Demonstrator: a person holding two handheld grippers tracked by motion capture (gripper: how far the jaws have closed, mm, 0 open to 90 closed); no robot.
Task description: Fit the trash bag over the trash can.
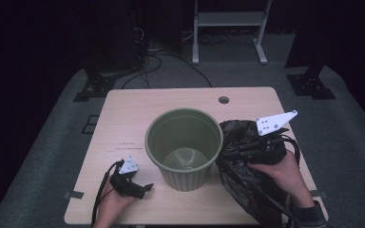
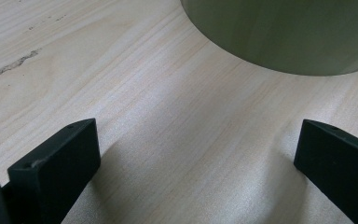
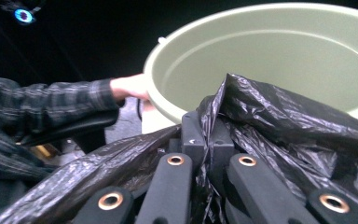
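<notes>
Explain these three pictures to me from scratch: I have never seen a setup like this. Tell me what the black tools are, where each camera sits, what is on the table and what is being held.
There is no machine here: a person holds a hand tool with two black jaws in each hand, a pair of tongs. The high view looks down on a wooden table from the person's side. The other two cameras ride on the tongs and look along their jaws.

On the table stands an empty green bin. To its right lies a crumpled black plastic bag.

The right tongs are shut on a fold of the bag, close to the bin's rim. The left tongs rest low by the bin's left side, jaws wide apart with bare table between them, as the left gripper view shows.
</notes>
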